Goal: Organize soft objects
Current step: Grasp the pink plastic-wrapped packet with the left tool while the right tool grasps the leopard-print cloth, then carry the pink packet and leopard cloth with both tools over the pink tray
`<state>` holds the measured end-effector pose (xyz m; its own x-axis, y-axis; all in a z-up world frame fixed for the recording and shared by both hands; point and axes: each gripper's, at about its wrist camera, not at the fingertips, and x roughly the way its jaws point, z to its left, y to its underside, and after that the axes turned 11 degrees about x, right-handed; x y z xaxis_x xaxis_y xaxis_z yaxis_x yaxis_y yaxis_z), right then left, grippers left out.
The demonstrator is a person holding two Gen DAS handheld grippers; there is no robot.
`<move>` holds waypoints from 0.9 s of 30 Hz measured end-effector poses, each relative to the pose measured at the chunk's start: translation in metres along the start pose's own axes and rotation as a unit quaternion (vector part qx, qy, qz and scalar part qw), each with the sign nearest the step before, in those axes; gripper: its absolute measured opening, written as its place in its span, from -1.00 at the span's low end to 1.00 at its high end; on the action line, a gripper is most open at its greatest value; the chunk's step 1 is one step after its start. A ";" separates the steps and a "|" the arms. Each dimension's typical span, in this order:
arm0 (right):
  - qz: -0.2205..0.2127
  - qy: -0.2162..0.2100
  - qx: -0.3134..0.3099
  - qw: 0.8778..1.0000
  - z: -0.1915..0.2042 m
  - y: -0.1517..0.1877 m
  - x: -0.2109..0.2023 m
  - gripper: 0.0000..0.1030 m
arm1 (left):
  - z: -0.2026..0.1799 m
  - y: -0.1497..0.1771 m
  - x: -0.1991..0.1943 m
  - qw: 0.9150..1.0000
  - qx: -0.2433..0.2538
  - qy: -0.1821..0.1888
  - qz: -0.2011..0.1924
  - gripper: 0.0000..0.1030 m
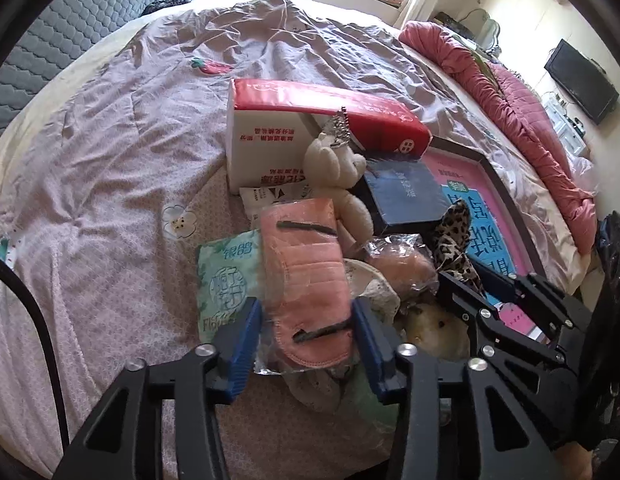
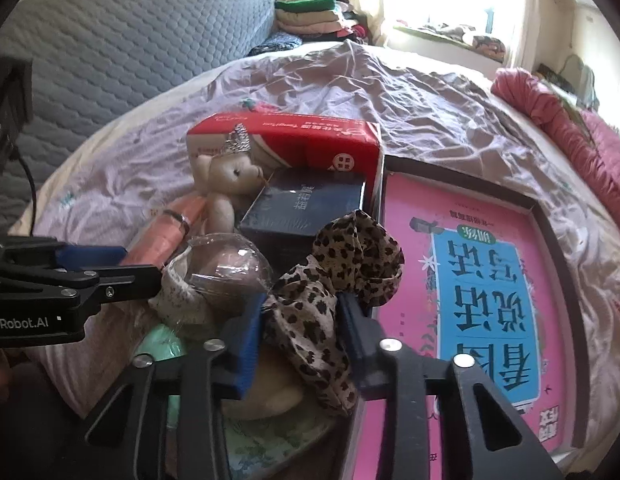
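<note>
A: Our left claw [image 1: 306, 330] pinches the packet of pink face masks [image 1: 306, 268] on the bed [image 1: 90, 168]; our right claw [image 2: 300, 322] squeezes the leopard-print scrunchie [image 2: 341, 264] beside the pink book [image 2: 469, 280]

B: We lift both straight up, slowly, so the teddy bear [image 2: 226, 184] doesn't snag

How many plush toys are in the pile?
2. A cream bear leans on the red-and-white box; a yellowish plush sits low, mostly buried. Others may be hidden.
</note>
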<state>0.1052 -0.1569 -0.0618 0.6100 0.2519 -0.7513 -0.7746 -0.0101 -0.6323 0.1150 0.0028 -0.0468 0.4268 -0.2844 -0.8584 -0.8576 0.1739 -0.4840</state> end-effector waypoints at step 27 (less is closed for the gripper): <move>-0.082 -0.096 0.050 0.991 -0.003 -0.002 -0.063 -0.71 | -0.010 0.001 -0.047 0.998 0.007 -0.009 -0.065 -0.37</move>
<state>0.0685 -0.1755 -0.0136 0.6935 0.4224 -0.5837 -0.6863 0.1405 -0.7136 0.0911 0.0066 -0.0054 0.5401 -0.2886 -0.7905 -0.7899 0.1502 -0.5945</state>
